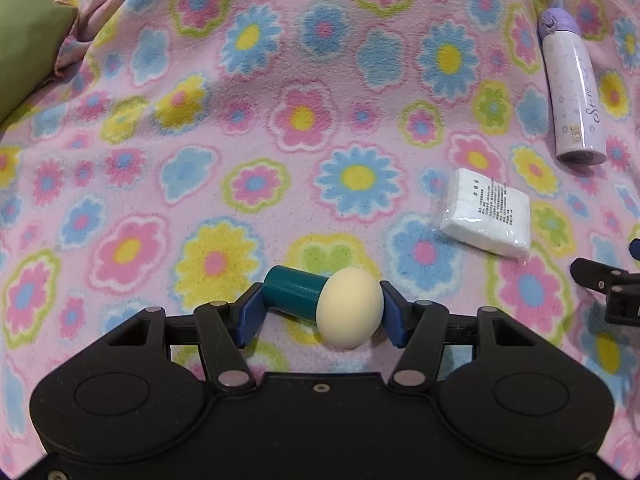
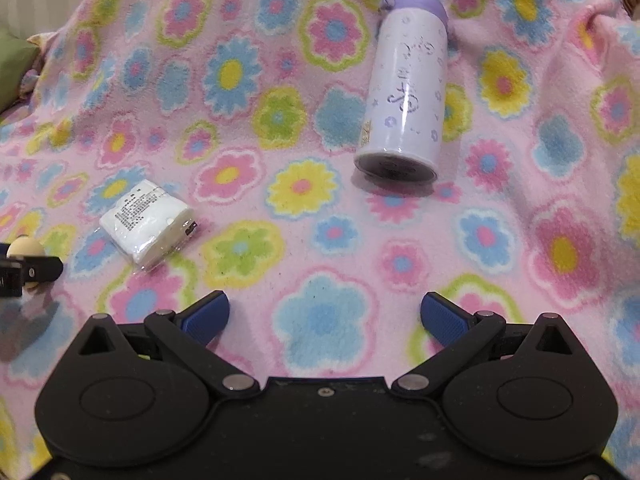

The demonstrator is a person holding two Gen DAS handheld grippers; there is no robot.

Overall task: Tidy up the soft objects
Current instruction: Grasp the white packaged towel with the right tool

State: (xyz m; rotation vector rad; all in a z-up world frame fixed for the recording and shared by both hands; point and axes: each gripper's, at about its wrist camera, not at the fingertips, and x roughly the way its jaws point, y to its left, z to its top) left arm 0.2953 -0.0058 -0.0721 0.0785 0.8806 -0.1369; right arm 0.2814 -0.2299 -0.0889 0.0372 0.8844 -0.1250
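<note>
Jaws over flowered pink blanket [image 1: 304, 92], green cushion [image 1: 24, 40]

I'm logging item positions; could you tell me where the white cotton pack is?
The white cotton pack lies on the floral blanket, right of the left gripper and below the purple bottle.

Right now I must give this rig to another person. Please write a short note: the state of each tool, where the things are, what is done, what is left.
Left tool: shut on the cream foam puff with teal cylindrical handle, low over the pink flowered fleece blanket.
Right tool: open, empty.
White plastic-wrapped pack of cotton pads and lavender metal bottle lie on the blanket, untouched.
Left: place the puff, then the pack. No container is in view.
</note>
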